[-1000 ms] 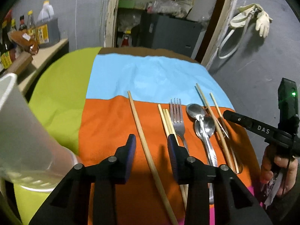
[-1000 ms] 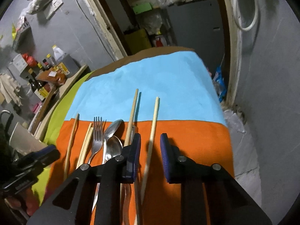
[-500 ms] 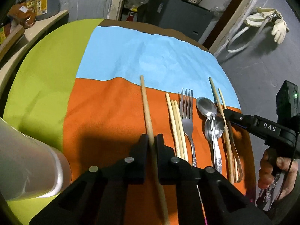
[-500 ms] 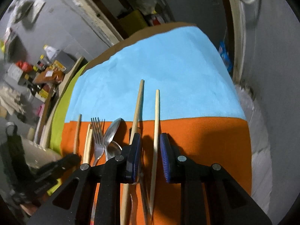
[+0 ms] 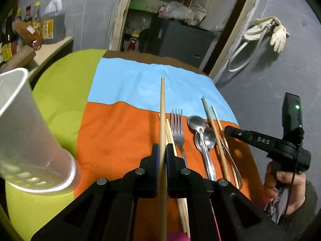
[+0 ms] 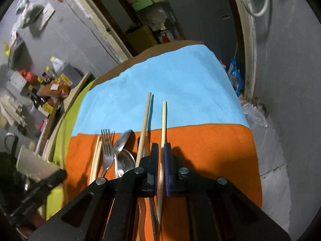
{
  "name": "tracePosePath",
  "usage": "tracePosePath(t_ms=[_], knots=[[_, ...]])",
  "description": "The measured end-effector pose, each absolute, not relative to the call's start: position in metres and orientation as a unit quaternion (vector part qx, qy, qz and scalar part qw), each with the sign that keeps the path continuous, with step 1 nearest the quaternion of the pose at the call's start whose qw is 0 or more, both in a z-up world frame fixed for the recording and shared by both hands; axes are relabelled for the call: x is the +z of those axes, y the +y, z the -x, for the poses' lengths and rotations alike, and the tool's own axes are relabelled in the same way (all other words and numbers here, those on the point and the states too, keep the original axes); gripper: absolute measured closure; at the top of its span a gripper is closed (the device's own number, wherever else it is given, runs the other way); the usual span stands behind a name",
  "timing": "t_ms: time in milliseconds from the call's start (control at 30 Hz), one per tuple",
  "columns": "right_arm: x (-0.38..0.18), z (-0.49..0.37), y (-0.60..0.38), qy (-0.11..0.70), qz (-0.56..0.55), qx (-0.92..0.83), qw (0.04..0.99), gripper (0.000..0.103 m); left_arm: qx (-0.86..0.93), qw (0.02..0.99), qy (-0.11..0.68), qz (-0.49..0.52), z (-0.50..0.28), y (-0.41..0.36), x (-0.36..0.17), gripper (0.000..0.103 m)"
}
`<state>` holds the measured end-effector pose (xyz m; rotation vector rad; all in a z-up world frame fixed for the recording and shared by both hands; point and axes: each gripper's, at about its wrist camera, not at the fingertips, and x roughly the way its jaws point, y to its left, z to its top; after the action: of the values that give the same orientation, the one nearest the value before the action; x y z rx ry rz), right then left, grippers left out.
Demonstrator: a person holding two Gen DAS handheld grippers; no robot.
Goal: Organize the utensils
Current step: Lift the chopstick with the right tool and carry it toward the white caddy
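Both wrist views sit low and close over the worktop (image 5: 112, 140), facing the far doorway. Left view looks from the left side, right from the right; both share the fork (image 5: 177, 128) (image 6: 106, 148).

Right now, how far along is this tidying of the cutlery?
Barely begun. Nothing visibly sits in the white cup yet. In hand: the left claw is clamped on one long chopstick, and the right claw is closed around a thinner chopstick. Left on the orange cloth: a fork, two spoons and several more chopsticks.
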<state>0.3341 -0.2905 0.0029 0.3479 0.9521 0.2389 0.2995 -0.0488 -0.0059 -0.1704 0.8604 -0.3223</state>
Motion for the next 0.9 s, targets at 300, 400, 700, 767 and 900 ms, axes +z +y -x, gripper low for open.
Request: tracePosePath(t_ms=[300,400,700,767,900], knots=[[-0.008,-0.360,-0.290,0.478,-0.183,0.100,0.853,0.093,-0.146,0.880,0.441,0.097,-0.299,-0.044,-0.015,0.099],[-0.009,-0.366,-0.290,0.482,-0.179,0.094,0.852,0.093,-0.147,0.878,0.445,0.102,-0.300,-0.043,-0.016,0.099],[-0.012,-0.372,-0.266,0.481,-0.106,0.072,0.867,0.096,-0.152,0.874,0.449,0.110,-0.295,-0.043,-0.020,0.099],[-0.013,-0.371,-0.267,0.477,-0.101,0.066,0.870,0.099,-0.154,0.876,0.445,0.108,-0.291,-0.044,-0.018,0.099],[-0.007,-0.360,-0.285,0.456,-0.152,0.079,0.873,0.100,-0.159,0.888,0.420,0.103,-0.280,-0.042,-0.010,0.099]])
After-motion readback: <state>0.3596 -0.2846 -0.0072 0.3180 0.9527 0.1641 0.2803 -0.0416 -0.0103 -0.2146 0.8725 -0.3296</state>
